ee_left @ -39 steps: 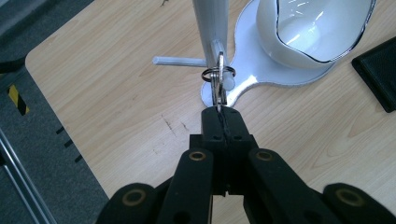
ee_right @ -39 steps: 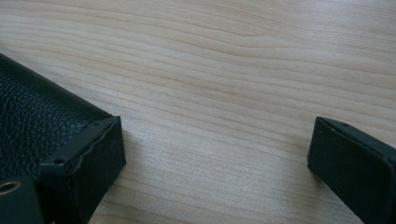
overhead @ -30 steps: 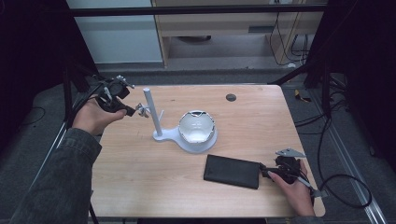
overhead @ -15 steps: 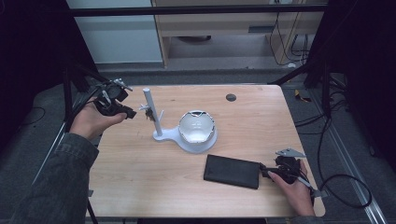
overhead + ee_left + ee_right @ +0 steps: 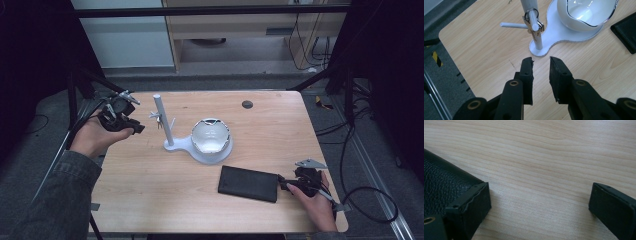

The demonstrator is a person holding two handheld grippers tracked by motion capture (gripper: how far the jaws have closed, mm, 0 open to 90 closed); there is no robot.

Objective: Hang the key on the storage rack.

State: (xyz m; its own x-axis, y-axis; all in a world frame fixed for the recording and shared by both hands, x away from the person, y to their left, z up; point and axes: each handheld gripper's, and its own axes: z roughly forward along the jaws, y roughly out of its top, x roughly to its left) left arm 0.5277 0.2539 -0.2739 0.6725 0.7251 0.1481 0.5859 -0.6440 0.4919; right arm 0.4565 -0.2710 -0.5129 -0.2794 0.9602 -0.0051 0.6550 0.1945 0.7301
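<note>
Left tool (image 5: 134, 126) held off the near-left corner of the wooden surface (image 5: 150, 200), in the person's left hand (image 5: 95, 137). Jaws a narrow gap apart, just been opening; nothing between them, bare wood below in the left gripper view.

Just ahead of the left tool's tips: white stand (image 5: 549, 37) with an upright post and side pegs. Key ring with keys (image 5: 534, 23) hung on the peg pointing back at the tool, clear of the jaws, not touched. Beyond the post, on the same base: white bowl with a chrome rim (image 5: 584, 15), upright.

Between the two tools, nearer the right one: black leather case (image 5: 249, 183) flat on the surface.

Right tool (image 5: 287, 186) at the near-right part of the surface, in the right hand (image 5: 315, 205), low over the wood. Jaws wide apart. In the right gripper view one jaw sits against the end of the case, the other well clear over bare wood; no grip.

Small dark disc (image 5: 247, 104) on the surface, far from both tools.
</note>
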